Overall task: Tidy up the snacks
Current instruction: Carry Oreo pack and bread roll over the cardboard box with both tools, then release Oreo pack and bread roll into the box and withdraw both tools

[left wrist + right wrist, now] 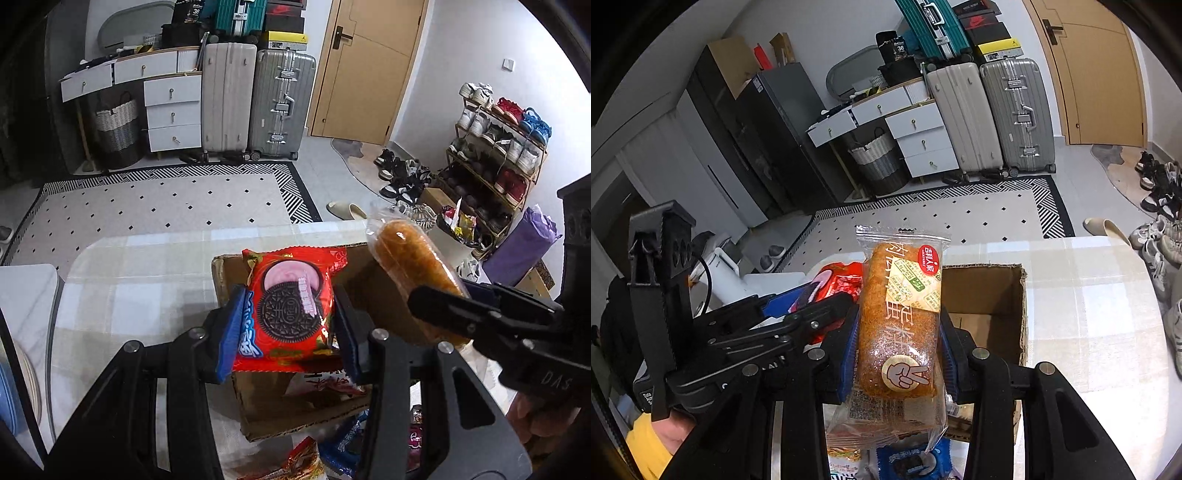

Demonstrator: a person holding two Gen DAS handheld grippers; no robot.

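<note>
Snack packets clamped, one per tool: left gripper (286,321) pinching red cookie packet (291,310) at frame centre, right gripper (899,354) pinching wrapped cake (899,325). Both poised above open cardboard box (1004,291). Lower inside rim before releasing; avoid crushing; keep tools apart.
</note>
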